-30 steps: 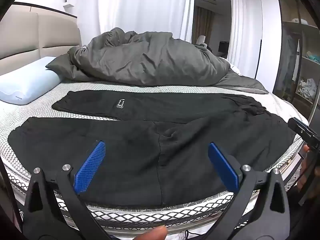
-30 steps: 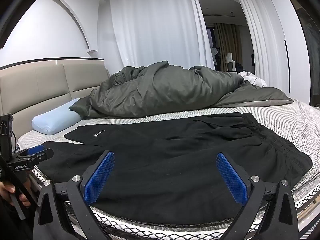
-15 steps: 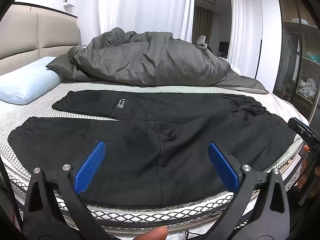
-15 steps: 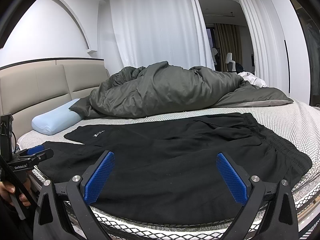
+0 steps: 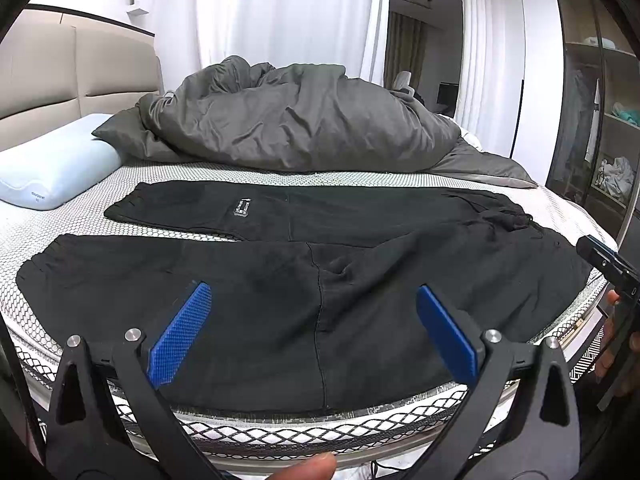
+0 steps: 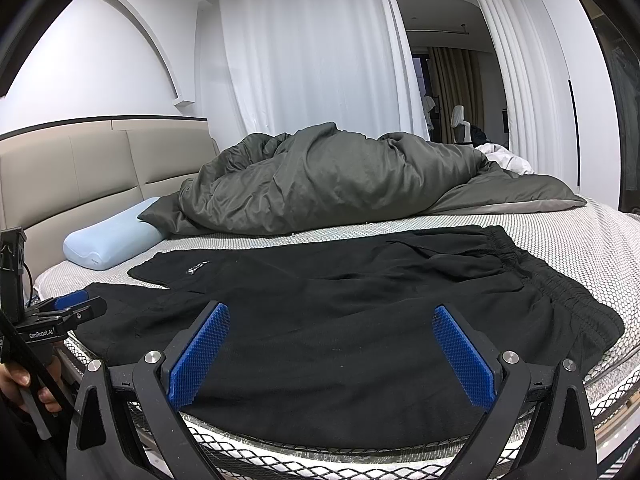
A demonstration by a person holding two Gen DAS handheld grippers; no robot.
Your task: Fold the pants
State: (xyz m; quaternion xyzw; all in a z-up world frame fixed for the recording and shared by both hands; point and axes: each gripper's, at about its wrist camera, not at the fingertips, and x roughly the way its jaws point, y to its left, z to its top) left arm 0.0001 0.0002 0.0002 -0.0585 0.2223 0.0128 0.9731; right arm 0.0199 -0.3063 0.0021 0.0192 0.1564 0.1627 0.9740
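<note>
Both your grippers are spread wide over the near edge of the bed, holding nothing.

Your left gripper and right gripper hover with blue pads wide apart, above the black pants. The pants lie flat on the mattress, legs toward the blue pillow, waistband on your right. Behind them sits a rumpled grey duvet.
</note>
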